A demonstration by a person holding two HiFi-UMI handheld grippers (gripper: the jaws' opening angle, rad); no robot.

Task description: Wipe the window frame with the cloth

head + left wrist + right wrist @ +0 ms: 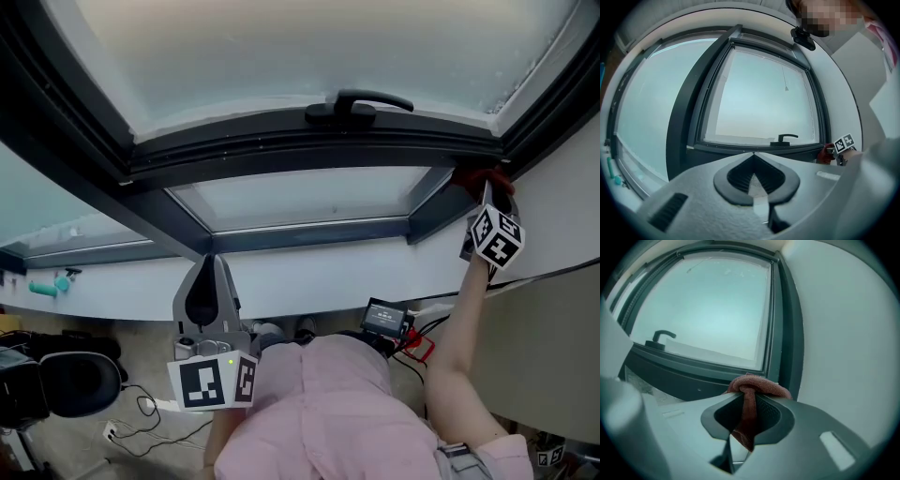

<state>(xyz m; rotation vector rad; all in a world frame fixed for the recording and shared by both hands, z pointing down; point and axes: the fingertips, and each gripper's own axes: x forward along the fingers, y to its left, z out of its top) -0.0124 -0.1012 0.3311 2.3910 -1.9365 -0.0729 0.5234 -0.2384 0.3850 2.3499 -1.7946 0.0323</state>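
Grey metal window frame (281,150); right gripper (749,401) clamps red woven cloth (758,386) at its corner for wiping; left gripper (753,157) closed, empty.

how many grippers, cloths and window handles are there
grippers: 2 (left gripper, right gripper)
red cloth: 1
window handle: 1
total: 4

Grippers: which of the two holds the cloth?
The right gripper: its jaws are shut on the red cloth. The left gripper has its jaws shut on nothing.
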